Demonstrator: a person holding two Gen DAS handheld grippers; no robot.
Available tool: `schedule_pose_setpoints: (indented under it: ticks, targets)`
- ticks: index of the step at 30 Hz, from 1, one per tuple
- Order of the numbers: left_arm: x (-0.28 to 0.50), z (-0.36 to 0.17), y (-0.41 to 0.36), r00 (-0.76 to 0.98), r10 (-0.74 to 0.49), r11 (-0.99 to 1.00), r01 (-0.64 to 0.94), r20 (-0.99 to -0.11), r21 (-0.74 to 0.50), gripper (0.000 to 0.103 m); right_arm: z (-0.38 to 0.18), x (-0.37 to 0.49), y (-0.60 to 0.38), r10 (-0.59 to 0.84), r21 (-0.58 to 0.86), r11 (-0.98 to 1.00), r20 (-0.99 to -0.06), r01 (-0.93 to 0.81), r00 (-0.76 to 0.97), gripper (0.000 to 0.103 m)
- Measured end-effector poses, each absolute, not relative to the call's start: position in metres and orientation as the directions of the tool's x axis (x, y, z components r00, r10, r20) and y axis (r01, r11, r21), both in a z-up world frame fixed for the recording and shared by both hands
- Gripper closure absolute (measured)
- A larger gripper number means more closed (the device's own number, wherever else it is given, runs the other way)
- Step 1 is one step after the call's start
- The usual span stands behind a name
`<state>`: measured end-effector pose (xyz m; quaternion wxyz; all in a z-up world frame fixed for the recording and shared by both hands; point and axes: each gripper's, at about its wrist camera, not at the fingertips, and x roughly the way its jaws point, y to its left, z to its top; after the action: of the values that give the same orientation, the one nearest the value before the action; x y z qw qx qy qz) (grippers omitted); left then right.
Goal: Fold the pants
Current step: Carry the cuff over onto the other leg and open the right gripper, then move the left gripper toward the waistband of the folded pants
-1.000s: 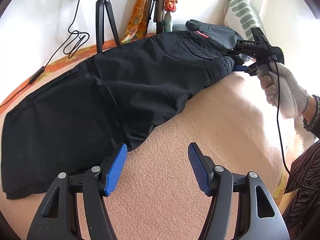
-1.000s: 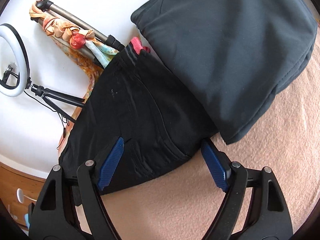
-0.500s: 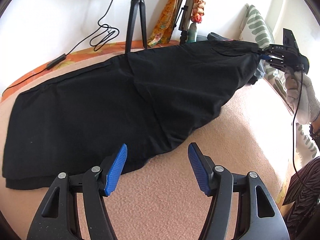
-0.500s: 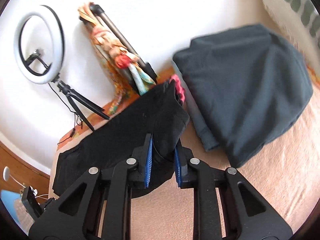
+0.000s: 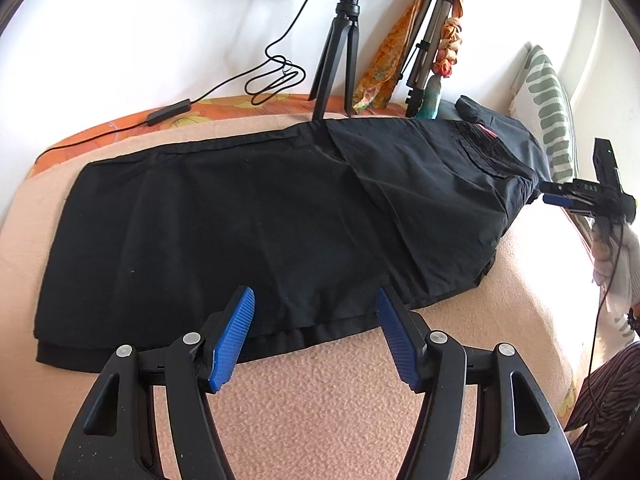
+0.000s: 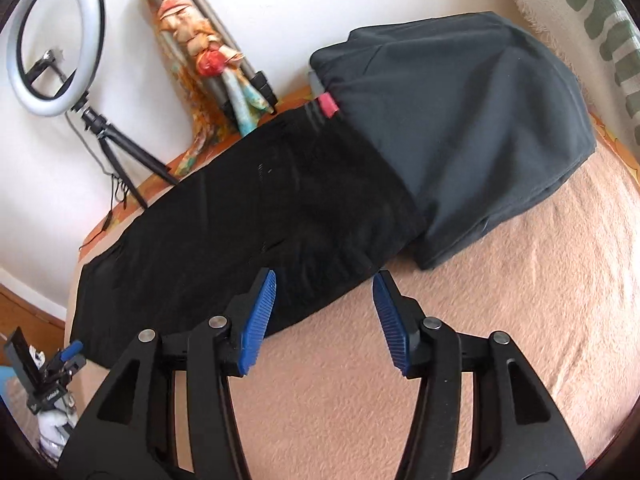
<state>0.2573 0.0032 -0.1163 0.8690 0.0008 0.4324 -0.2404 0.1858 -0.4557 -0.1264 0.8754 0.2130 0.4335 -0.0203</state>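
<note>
Black pants (image 5: 260, 220) lie flat across the peach bedcover (image 5: 320, 400), legs stacked one on the other, waist at the right with a pink tag (image 5: 486, 131). My left gripper (image 5: 314, 338) is open and empty, its blue pads just above the pants' near edge. My right gripper (image 6: 324, 320) is open and empty, just off the waist end of the pants (image 6: 248, 232). It also shows in the left wrist view (image 5: 556, 199), close to the waist corner.
A folded dark grey garment (image 6: 472, 128) lies beyond the waist, next to a green-striped pillow (image 5: 548, 108). A ring light on a tripod (image 5: 340, 60), a second tripod with a scarf (image 5: 432, 48) and a cable (image 5: 276, 80) stand along the wall.
The right gripper, shut on the waist half a second ago, has opened and let it go. The pants now lie flatter and straighter. The left gripper has come closer to the pants' near edge.
</note>
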Motion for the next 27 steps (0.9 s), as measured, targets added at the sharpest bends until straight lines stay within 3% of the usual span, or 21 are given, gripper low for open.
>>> schedule_pose_setpoints:
  ticks: [9,20,21,23,27]
  targets:
    - [0.26,-0.107,0.032,0.563,-0.412,0.905,0.343,-0.717,-0.251,0.04,-0.152,0.186,-0.352,0.467,0.538,0.843,-0.729,-0.004,0.5,0.049]
    - [0.256,-0.104,0.027,0.548,-0.448,0.886,0.375,-0.706,-0.271,0.04,-0.187,0.206,-0.298,0.558,0.612,0.789,-0.683,-0.047,0.47,0.049]
    - [0.256,-0.102,0.023,0.546,-0.452,0.884,0.382,-0.705,-0.271,0.04,-0.187,0.207,-0.296,0.554,0.61,0.792,-0.687,-0.043,0.47,0.052]
    - [0.258,-0.099,0.012,0.543,-0.456,0.879,0.397,-0.706,-0.262,0.04,-0.191,0.21,-0.297,0.574,0.638,0.77,-0.684,-0.013,0.45,0.076]
    - [0.266,-0.097,-0.025,0.528,-0.454,0.863,0.462,-0.718,-0.205,0.04,-0.18,0.209,-0.303,0.61,0.684,0.729,-0.662,0.019,0.436,0.084]
